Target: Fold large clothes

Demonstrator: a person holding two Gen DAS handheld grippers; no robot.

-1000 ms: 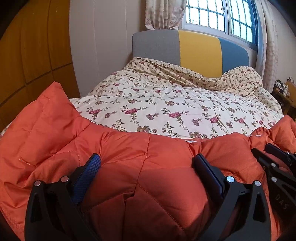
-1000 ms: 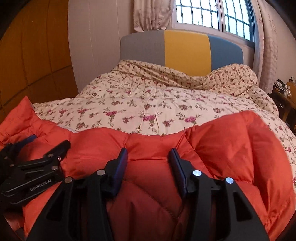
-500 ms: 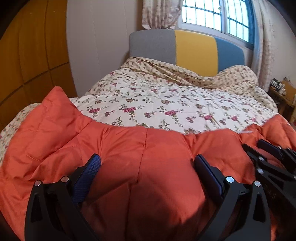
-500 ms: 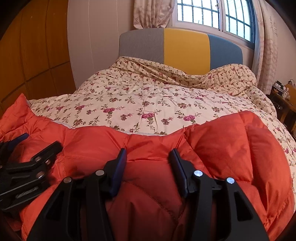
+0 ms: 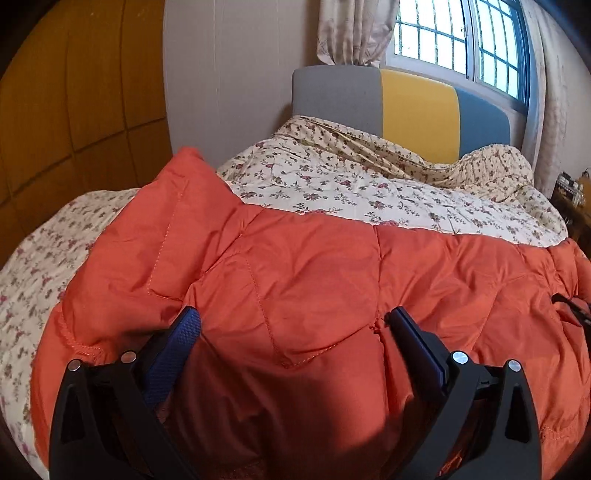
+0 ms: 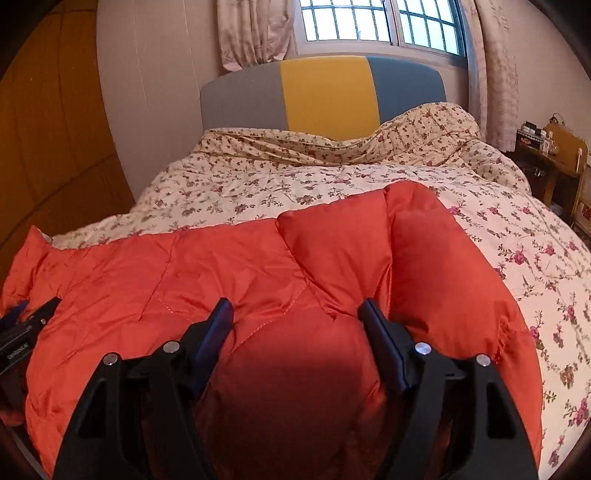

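The orange quilted jacket (image 5: 314, 280) lies spread across the near end of the bed, on the floral duvet (image 5: 388, 195), with 1 padded part standing up at each side. The left gripper (image 5: 291, 325) has its 2 fingers set wide with a thick bunch of jacket bulging between them, and the right gripper (image 6: 295, 314) pinches a narrower bunch of the same jacket (image 6: 229, 266). A grey, yellow and blue headboard (image 6: 325, 92) stands under the window (image 6: 369, 22).
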